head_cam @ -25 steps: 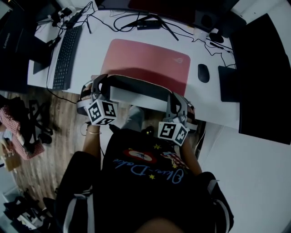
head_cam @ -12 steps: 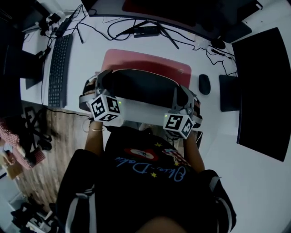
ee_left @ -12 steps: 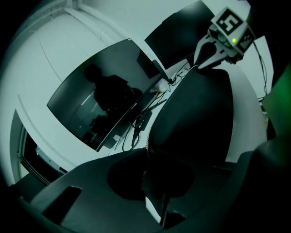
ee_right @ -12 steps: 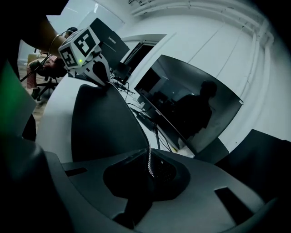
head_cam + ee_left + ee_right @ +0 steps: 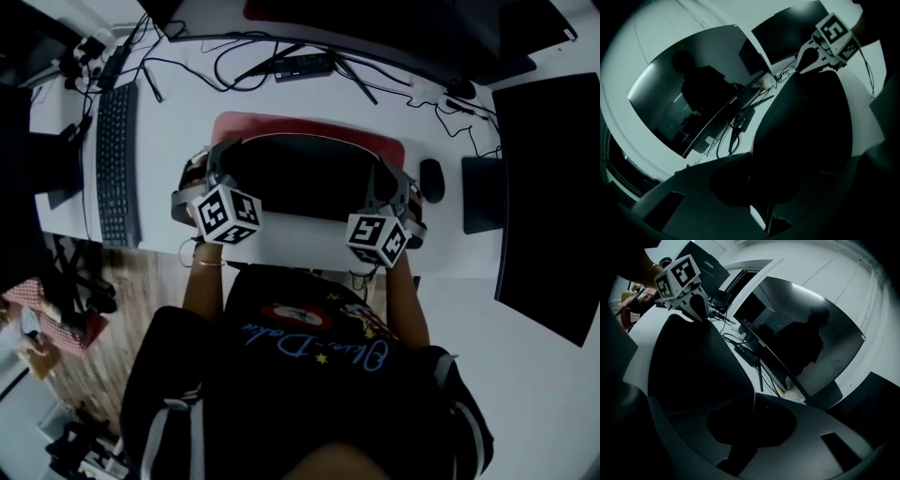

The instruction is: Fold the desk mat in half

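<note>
Over the white desk (image 5: 169,131), left gripper (image 5: 214,157) and right gripper (image 5: 386,176) each clamp a corner of the desk mat (image 5: 300,176), black underside upward.

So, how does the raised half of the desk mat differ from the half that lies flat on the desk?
The raised half shows its black underside; the flat half shows its red top. The raised half arches above the desk, pinched at its corners by the left gripper and the right gripper; the flat half rests on the desk, mostly covered, only a far strip visible. Both span about the same width.
</note>
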The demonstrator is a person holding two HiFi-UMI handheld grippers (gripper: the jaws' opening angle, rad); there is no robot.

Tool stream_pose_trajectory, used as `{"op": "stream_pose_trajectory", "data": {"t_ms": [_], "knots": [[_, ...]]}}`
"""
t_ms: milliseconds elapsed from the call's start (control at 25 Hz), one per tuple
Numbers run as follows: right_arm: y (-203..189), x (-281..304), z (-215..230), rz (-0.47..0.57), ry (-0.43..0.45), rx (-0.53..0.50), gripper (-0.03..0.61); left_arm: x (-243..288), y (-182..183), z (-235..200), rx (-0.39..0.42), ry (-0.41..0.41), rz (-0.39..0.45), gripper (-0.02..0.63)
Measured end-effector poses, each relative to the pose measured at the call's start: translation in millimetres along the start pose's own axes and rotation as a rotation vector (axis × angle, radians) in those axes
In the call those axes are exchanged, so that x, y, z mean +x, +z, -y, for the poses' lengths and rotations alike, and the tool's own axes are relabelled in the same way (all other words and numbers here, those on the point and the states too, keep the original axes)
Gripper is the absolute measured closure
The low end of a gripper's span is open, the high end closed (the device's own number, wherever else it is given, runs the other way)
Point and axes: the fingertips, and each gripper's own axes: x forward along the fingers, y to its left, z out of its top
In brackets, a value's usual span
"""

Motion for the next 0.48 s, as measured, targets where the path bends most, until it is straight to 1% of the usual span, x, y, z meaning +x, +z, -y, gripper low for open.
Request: {"op": "stream_pose_trajectory", "data": {"t_ms": [160,320,480], "knots": [[-5.5,21.6,-0.4,-0.049,0.008,-0.009,0.558,20.4,1.9,-3.5,0.034,-0.034,-0.021,0.594],[-12.1,38.2,-4.6,-0.094,0.030,-0.036,0.558,38.2,-1.1,0.4,0.069,-0.073,-0.061,0.593],[-19.1,52.6,-10.0,-0.131,0.043,-0.067,0.558,49.9,-1.9,1.0,0.117,-0.079,-0.083,0.591]]}}
